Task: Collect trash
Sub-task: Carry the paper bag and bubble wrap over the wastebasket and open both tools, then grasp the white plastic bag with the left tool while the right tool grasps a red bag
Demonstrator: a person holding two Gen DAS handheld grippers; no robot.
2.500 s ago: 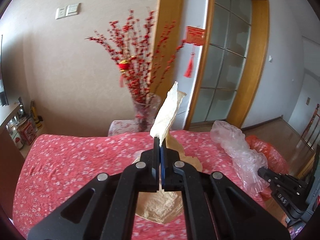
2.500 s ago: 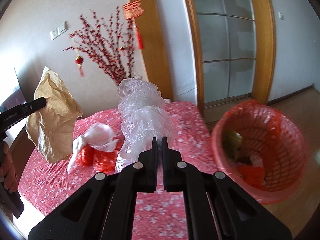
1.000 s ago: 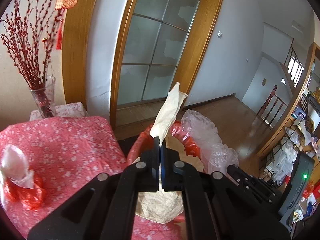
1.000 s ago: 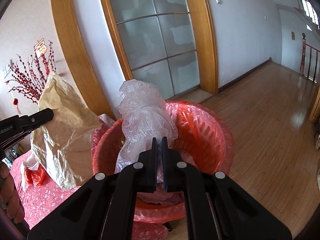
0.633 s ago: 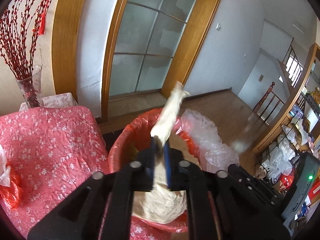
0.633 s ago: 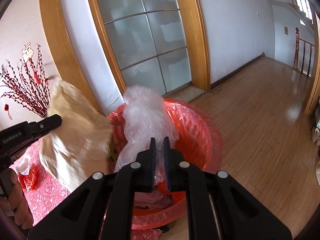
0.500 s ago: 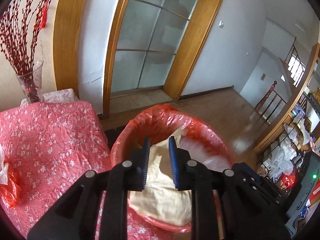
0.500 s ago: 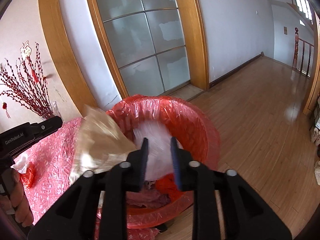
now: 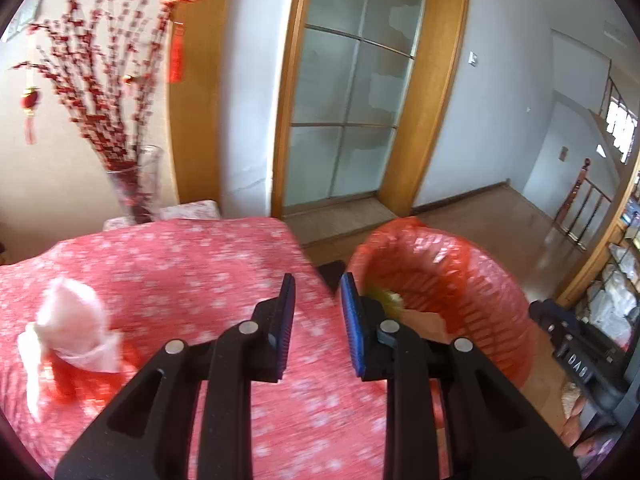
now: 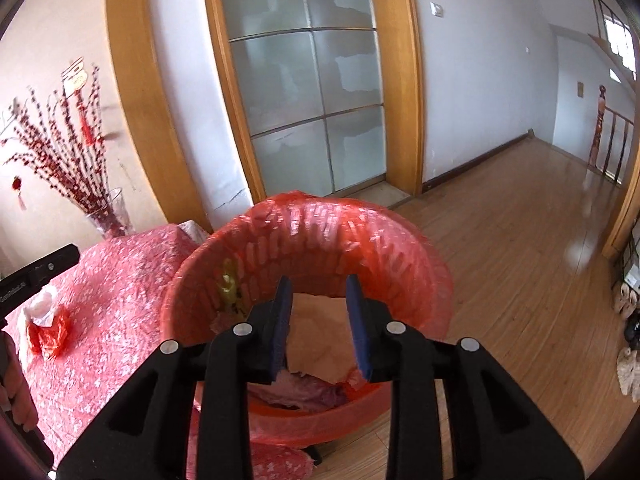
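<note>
The red trash basket (image 10: 360,236) with a red liner stands beside the table; it also shows in the left wrist view (image 9: 492,280). Brown paper (image 10: 316,332) and other trash lie inside it. My right gripper (image 10: 318,292) is open and empty just above the basket's near rim. My left gripper (image 9: 316,292) is open and empty above the table's right edge, left of the basket. A white and red plastic bag (image 9: 68,332) lies on the table at the left; it also shows in the right wrist view (image 10: 46,324).
The table has a red flowered cloth (image 9: 180,264). A glass vase of red berry branches (image 9: 132,184) stands at the table's far end. A glass door with a wooden frame (image 10: 304,80) is behind the basket. Wooden floor (image 10: 520,240) lies to the right.
Both grippers opened over the basket; the brown paper and the clear plastic dropped into it. The left gripper then swung back left toward the table.
</note>
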